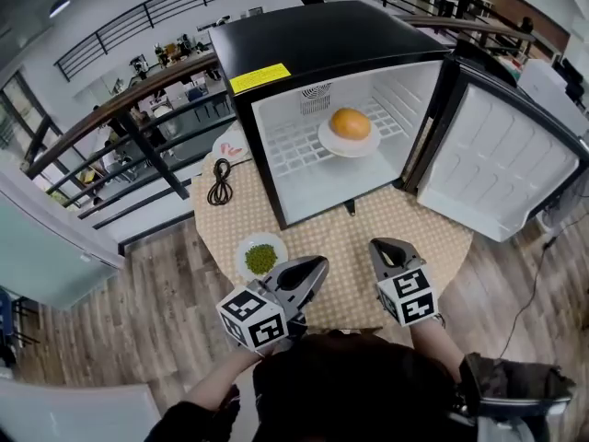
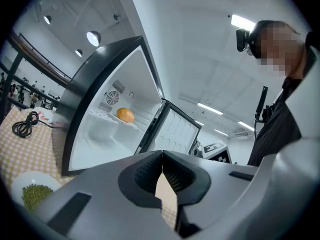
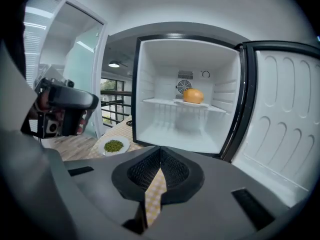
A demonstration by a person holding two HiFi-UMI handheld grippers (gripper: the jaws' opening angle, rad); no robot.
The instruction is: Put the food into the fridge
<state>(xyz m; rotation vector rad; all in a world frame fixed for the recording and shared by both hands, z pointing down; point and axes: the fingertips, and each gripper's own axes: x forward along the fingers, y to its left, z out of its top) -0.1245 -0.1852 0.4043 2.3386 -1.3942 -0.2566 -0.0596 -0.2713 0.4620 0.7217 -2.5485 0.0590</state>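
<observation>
– Wood floor [image 1: 156, 284] goes all around, and a round table [image 1: 433, 224] with a dotted cloth stands on it. What is on the table?

– A small black fridge [image 1: 313, 40]. Its door [image 1: 502, 164] is swung wide open to the fridge's right side.

– Is any food inside the fridge?

– Yes. A white plate [image 1: 348, 145] sits on the white shelf inside the fridge, and a round orange food [image 1: 351, 123] lies on that plate.

– And outside the fridge?

– A plate of green food [image 1: 261, 258] sits on the table in front of the fridge, off its left corner. A black cable [image 1: 220, 182] lies coiled just beside the fridge's left wall. Another small plate [image 1: 227, 144] peeks out farther back on that side. I cannot tell what is on it.

– Where are the tongs?

– Both are in front of the open fridge and point at it. The left gripper [image 1: 317, 263] is near the plate of green food but does not touch it. The right gripper [image 1: 379, 245] is before the fridge's open mouth.

– Do they hold anything?

– No. The left gripper's jaws are pressed together with nothing in them. The right gripper's jaws are pressed together too, and they are empty. Only the dotted cloth shows below them.
</observation>
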